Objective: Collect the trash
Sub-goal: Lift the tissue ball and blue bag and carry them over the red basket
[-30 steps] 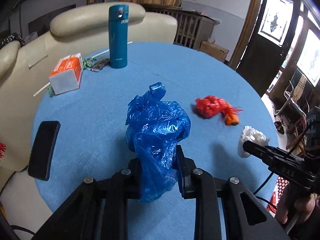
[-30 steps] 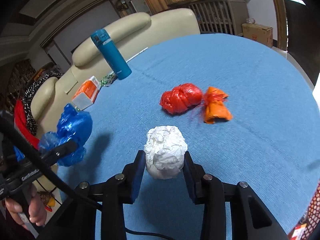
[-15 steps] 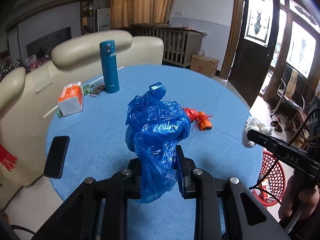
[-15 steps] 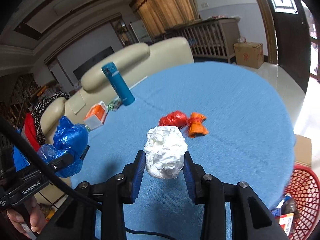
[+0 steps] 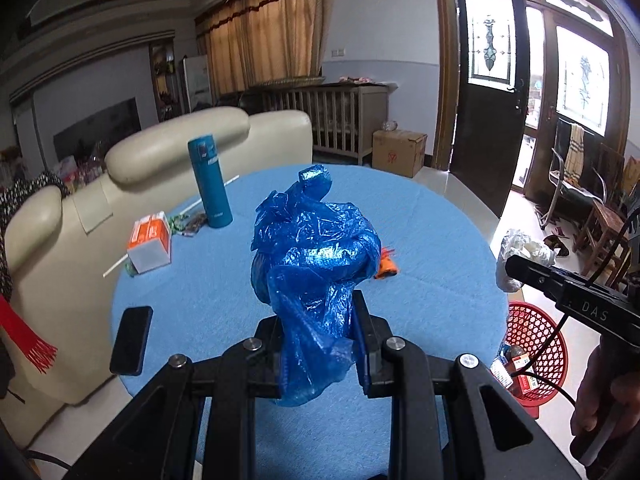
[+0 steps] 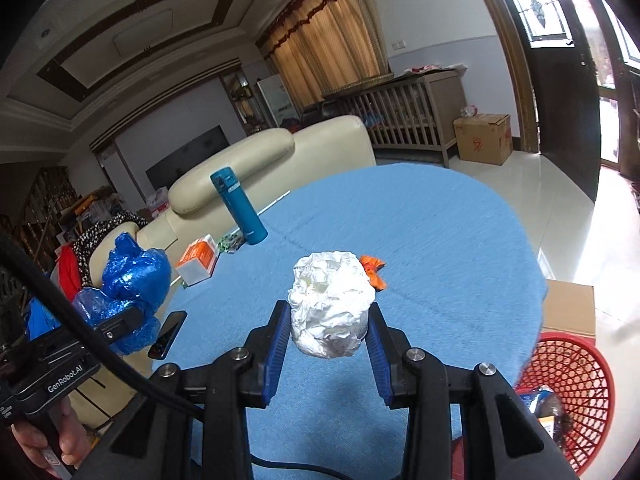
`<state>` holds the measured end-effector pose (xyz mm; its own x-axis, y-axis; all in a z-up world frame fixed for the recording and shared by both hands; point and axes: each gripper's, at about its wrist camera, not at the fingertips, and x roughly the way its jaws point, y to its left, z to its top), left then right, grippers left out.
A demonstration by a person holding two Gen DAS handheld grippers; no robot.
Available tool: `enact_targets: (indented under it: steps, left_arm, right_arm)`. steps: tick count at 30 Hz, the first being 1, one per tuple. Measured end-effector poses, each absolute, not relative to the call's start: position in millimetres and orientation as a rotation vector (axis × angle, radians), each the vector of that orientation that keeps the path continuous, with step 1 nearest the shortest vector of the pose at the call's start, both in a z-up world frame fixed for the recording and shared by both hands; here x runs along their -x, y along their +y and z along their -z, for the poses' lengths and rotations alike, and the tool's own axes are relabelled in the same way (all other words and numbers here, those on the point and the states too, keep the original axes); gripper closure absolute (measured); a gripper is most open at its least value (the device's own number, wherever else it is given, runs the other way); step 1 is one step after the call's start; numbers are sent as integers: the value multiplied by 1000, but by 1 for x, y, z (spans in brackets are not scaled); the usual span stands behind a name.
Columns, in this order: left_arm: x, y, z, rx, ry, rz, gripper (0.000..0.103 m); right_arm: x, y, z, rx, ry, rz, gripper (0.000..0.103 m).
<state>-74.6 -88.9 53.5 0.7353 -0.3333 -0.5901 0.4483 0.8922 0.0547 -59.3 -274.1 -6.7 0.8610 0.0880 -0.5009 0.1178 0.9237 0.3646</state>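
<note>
Left wrist view: the left claw (image 5: 316, 344) is clamped on a crumpled blue plastic bag (image 5: 316, 256), held above the round blue-clothed desk (image 5: 420, 248). A red mesh basket (image 5: 536, 344) stands on the floor beside the desk.

Right wrist view: the right claw (image 6: 327, 332) grips a crumpled white paper wad (image 6: 330, 304) above the desk, with an orange wrapper (image 6: 374, 270) lying behind.

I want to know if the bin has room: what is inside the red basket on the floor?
The red basket already holds some packaging: a red-and-white carton and a dark wrapper show through its mesh. The right gripper, its white paper wad and the table edge cover the rest.
</note>
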Motion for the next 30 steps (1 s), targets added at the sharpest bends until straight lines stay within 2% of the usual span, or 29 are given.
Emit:
enact_targets:
  steps: [30]
  left_arm:
    - [109, -149, -62, -344, 555, 509, 76]
  right_arm:
    - [110, -328, 1, -480, 474, 125, 63]
